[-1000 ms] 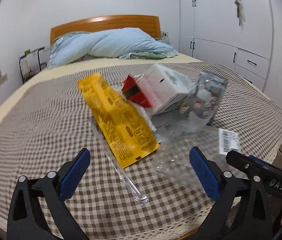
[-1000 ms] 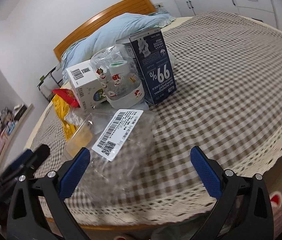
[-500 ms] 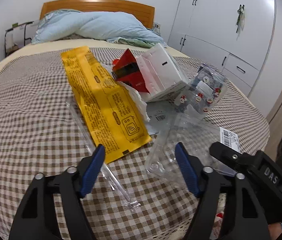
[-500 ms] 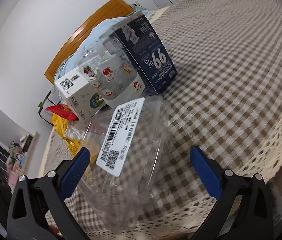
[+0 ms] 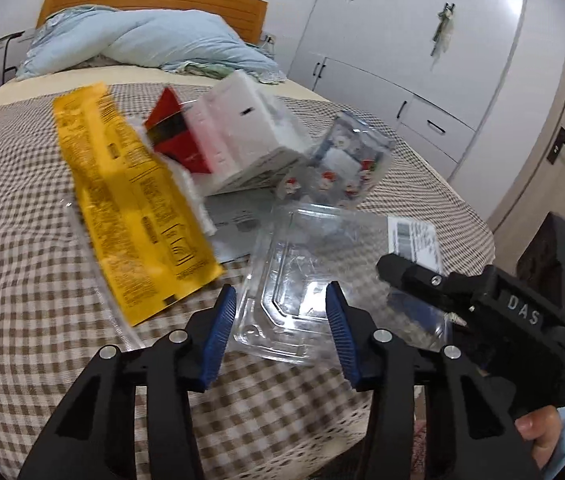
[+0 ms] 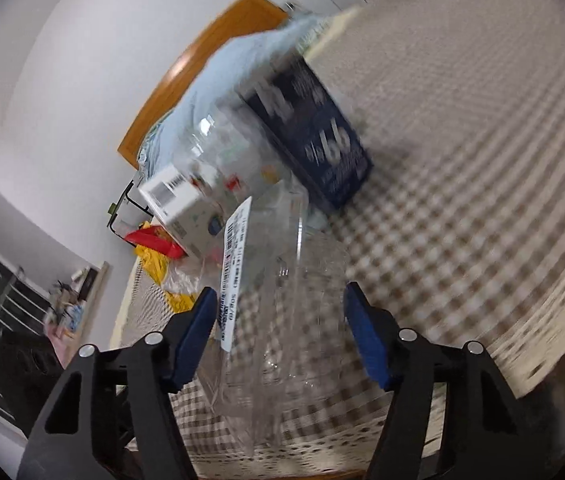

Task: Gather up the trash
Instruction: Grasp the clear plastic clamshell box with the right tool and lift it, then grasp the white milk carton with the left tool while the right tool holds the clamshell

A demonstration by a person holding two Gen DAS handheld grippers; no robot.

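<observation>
A clear plastic clamshell tray (image 5: 310, 256) with a barcode label (image 5: 414, 240) lies near the front edge of the checked tablecloth. My left gripper (image 5: 280, 320) has its jaws closing, and the tray's near corner sits between the blue pads; no firm press shows. My right gripper (image 5: 406, 292) straddles the tray's right rim. In the right wrist view the same tray (image 6: 298, 312) fills the gap of the right gripper (image 6: 280, 320), whose jaws are also closing. Behind lie a yellow wrapper (image 5: 130, 208), a red packet (image 5: 170, 132), a white box (image 5: 242, 136), a printed clear cup (image 5: 346, 164) and a dark blue carton (image 6: 314, 136).
The round table's checked cloth (image 5: 22, 280) drops off just below both grippers. A bed with a blue duvet (image 5: 154, 44) stands behind the table, and white wardrobes (image 5: 402, 40) line the right wall. A person's hand (image 5: 538, 432) grips the right tool.
Both pairs of jaws have narrowed from wide open. The left gripper tipped down and moved right onto the clear tray. The right gripper rolled and came closer around the tray.
</observation>
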